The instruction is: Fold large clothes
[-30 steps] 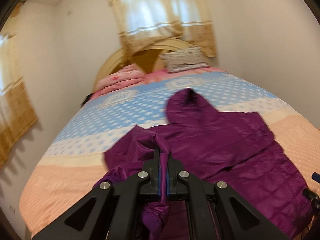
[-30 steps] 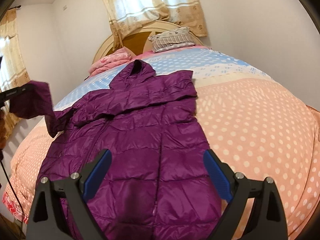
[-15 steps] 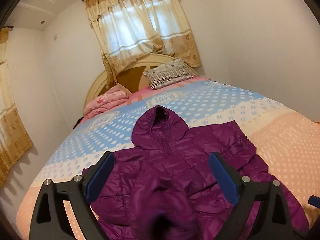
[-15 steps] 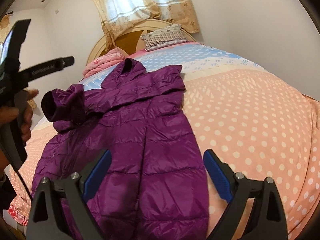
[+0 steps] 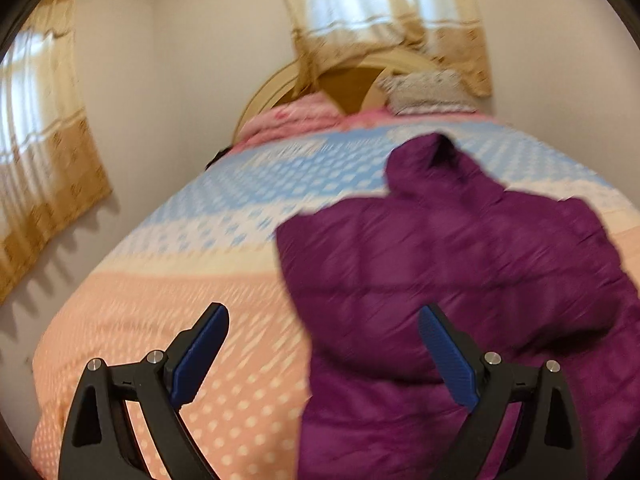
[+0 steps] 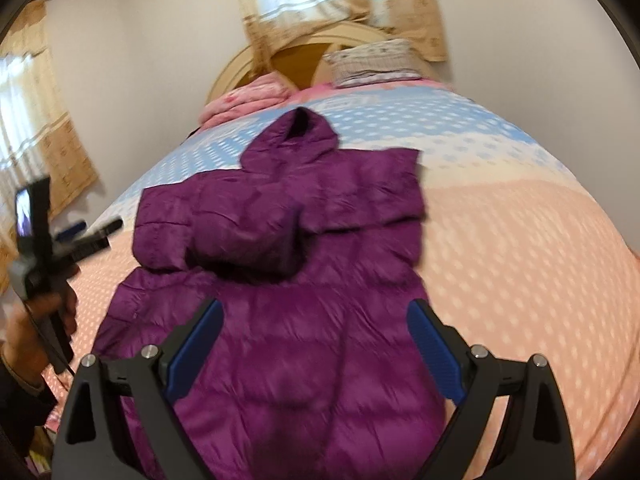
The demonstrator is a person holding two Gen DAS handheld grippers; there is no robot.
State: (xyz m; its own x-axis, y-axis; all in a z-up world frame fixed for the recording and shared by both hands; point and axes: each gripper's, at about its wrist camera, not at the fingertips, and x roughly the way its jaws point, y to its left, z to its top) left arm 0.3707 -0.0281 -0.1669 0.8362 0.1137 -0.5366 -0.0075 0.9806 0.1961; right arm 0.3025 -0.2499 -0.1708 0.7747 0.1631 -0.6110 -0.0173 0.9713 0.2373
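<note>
A purple hooded puffer jacket [image 6: 288,280] lies flat on the bed, hood toward the headboard, both sleeves folded across the chest. In the left wrist view the jacket [image 5: 460,272] fills the right half. My left gripper [image 5: 324,352] is open and empty above the jacket's left edge; it also shows at the far left of the right wrist view [image 6: 80,236], held in a hand. My right gripper [image 6: 316,344] is open and empty above the jacket's lower body.
The bed [image 6: 520,248] has a peach and blue dotted cover. A pink folded blanket [image 6: 248,96] and a patterned pillow [image 6: 376,62] lie at the wooden headboard. Curtained windows are behind and at left. The bed's left edge drops to the floor.
My left gripper let go of the left sleeve, which now lies folded across the chest. The left gripper pulled back to the left; the right gripper stayed open over the jacket.
</note>
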